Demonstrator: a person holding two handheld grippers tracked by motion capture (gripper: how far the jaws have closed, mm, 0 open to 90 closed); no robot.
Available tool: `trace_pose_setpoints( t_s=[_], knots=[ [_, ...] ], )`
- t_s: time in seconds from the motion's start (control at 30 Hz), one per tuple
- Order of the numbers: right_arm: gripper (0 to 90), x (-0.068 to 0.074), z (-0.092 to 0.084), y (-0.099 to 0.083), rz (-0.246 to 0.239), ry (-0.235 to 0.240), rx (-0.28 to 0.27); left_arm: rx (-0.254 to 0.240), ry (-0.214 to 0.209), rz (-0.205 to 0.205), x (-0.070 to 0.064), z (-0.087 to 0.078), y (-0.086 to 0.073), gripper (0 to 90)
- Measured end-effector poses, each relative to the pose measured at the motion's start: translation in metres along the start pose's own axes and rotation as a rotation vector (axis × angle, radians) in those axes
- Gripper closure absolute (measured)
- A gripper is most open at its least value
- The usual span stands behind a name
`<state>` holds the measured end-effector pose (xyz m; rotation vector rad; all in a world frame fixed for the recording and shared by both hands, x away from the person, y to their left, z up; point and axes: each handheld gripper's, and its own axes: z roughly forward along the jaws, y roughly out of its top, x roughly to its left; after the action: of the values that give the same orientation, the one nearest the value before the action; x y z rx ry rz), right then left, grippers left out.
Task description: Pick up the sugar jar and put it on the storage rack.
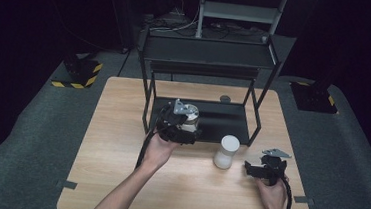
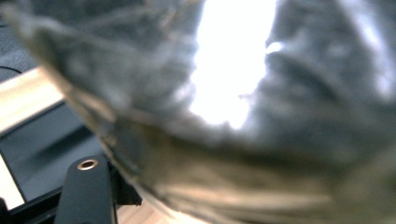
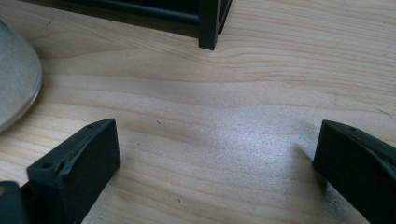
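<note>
The left claw (image 1: 187,130) grips a clear glass jar (image 1: 191,119) lifted before the black metal shelf rack (image 1: 207,61), likely bound for a shelf ahead of it, while the right claw (image 1: 254,169) rests open on the wooden worktop (image 1: 120,144).

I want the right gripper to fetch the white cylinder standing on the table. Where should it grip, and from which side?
Grip the white cylinder around its mid-body, coming in level from its right, where the open right gripper already sits. It stands upright with smooth round sides, so jaws closing across the width should seat well. The black shelf stands close behind, so approaching from the back looks cramped.
</note>
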<state>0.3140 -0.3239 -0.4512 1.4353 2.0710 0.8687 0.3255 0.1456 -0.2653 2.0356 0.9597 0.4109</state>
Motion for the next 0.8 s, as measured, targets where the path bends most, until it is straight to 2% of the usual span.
trace_pose_setpoints(
  t_s=[0.37,0.4,0.47,0.6,0.63,0.67,0.77,0.8],
  knots=[
    [0.0,0.0,0.0,0.0,0.001,0.0,0.0,-0.021,0.024,0.011,0.007,-0.027,0.06,31.1],
    [0.0,0.0,0.0,0.0,0.001,0.0,0.0,-0.078,0.036,-0.038,0.003,-0.025,0.059,31.1],
    [0.0,0.0,0.0,0.0,0.002,0.0,0.0,-0.074,0.034,-0.03,0.006,-0.03,0.069,31.1],
    [0.0,0.001,0.0,0.001,0.006,-0.001,0.001,-0.088,0.048,-0.042,0.005,-0.036,0.093,31.1],
    [0.0,0.001,0.0,0.001,0.005,-0.001,0.001,-0.115,0.048,-0.078,0.002,-0.034,0.093,31.1],
    [0.0,0.001,0.0,0.001,0.006,-0.001,0.001,-0.049,0.045,-0.01,0.009,-0.041,0.108,31.1],
    [0.0,0.001,0.0,0.001,0.006,-0.001,0.002,-0.045,0.056,-0.008,0.01,-0.043,0.122,31.1],
    [0.0,0.001,0.0,0.001,0.006,-0.001,0.002,-0.118,0.07,-0.078,0.003,-0.037,0.117,31.1]
  ],
)
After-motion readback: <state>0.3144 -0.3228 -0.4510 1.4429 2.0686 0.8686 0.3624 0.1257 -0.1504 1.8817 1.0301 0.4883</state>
